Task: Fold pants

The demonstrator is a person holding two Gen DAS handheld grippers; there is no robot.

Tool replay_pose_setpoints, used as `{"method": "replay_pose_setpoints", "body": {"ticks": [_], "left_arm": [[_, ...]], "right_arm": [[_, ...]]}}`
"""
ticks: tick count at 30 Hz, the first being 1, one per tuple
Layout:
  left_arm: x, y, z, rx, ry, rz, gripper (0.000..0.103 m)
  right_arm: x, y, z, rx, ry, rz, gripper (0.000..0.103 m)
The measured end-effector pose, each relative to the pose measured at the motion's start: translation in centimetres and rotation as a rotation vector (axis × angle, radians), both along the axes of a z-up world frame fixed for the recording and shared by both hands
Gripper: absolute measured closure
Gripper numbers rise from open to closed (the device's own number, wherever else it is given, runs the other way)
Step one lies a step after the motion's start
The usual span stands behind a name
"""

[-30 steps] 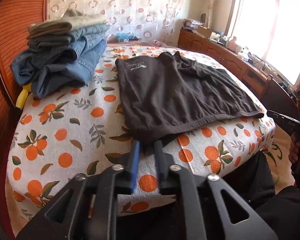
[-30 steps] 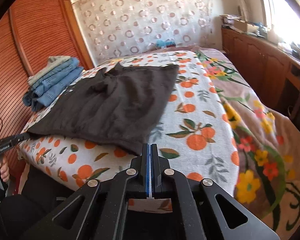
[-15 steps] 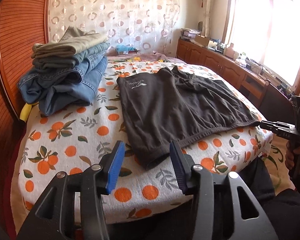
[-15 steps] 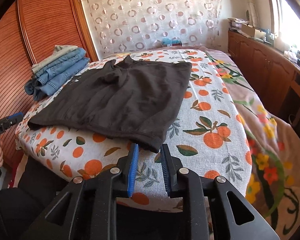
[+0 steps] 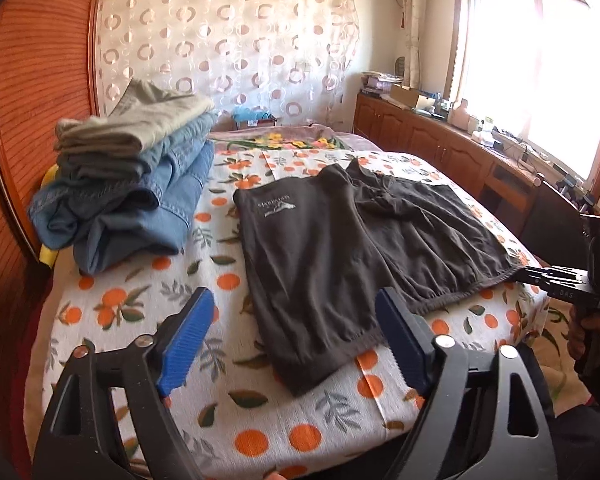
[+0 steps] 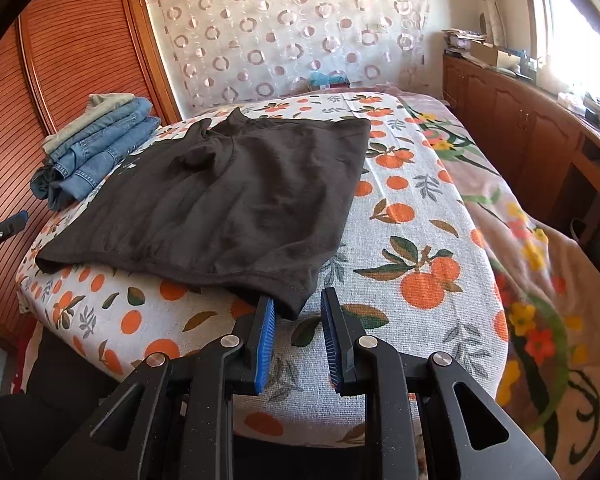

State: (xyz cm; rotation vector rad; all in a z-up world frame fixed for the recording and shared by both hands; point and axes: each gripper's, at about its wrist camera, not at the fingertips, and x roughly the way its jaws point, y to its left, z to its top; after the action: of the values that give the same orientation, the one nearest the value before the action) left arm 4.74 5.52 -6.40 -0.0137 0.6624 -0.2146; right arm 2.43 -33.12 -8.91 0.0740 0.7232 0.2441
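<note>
— Orange-print bedspread (image 5: pixel 112 304) under everything; where did the black pants (image 5: pixel 340 248) lie?

— Flat, waistband along the near edge, legs running away toward the curtain. Left gripper (image 5: pixel 290 336) hovered before one waistband corner, jaws opening wide, nothing between them. Right gripper (image 6: pixel 296 312) sat at the other corner, partly open, cloth just between its pads, unpinched. Folded jeans (image 5: pixel 140 200) were stacked beyond.
</note>
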Motion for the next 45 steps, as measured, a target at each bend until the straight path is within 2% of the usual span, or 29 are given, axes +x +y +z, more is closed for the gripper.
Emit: {"method": "replay_pose_setpoints", "body": {"ticks": [3,8,11,21,29,35,41,45], "left_arm": [[0.5,-0.1,0.1,0.035,-0.009,0.001,0.017],[1.2,0.1,-0.1,0.057,-0.014,0.004,0.017],[1.2,0.1,-0.3,0.089,-0.036,0.032,0.017],[1.0,1.8,0.1,0.083,-0.045,0.072,0.017],[1.1,3.6,0.1,0.083,-0.034,0.108,0.017],[0.8,4.9,0.2,0.072,-0.030,0.133,0.017],[0.2,5.7,0.2,0.067,-0.027,0.155,0.017],[0.1,5.8,-0.2,0.057,-0.018,0.158,0.017]], "right_arm": [[0.0,-0.1,0.0,0.007,-0.004,0.000,0.080],[0.0,0.0,0.2,0.007,-0.020,0.008,0.093],[0.2,0.3,0.8,0.010,-0.041,0.014,0.094],[1.9,2.9,3.4,0.042,-0.109,0.099,0.097],[4.1,9.0,5.3,0.063,-0.153,0.256,0.097],[5.2,14.8,5.8,0.084,-0.153,0.406,0.097],[5.2,19.9,4.2,0.134,-0.066,0.570,0.097],[5.6,21.8,1.9,0.092,-0.013,0.590,0.097]]}}
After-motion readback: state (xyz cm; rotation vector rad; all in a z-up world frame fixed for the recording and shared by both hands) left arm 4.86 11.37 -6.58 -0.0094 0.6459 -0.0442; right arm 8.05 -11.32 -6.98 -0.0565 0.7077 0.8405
